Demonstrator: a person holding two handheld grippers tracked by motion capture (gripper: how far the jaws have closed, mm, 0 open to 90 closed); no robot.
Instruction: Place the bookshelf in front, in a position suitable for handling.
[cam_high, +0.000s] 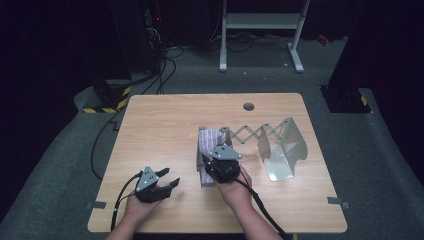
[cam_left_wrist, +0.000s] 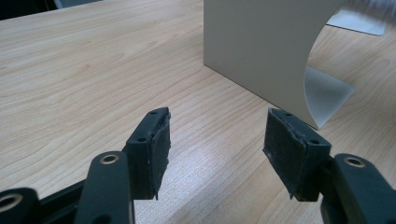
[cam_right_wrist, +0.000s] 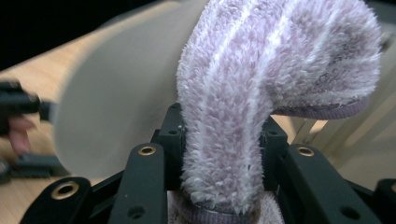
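The fuzzy lilac sock (cam_right_wrist: 261, 93) drapes over the left plate of a grey expanding rack (cam_high: 272, 145) on the wooden table (cam_high: 165, 125). The right gripper (cam_high: 212, 156) clamps the sock's lower part between its jaws. The left gripper (cam_high: 167, 179) rests near the table's front edge, jaws spread wide and empty.

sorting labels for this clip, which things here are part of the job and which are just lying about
In the job:
- fuzzy lilac sock, clamped in the right gripper
- expandable metal rack, its left panel beside the sock
- left gripper, open over bare table

Just about:
- white stand frame on the floor
- cables behind the table
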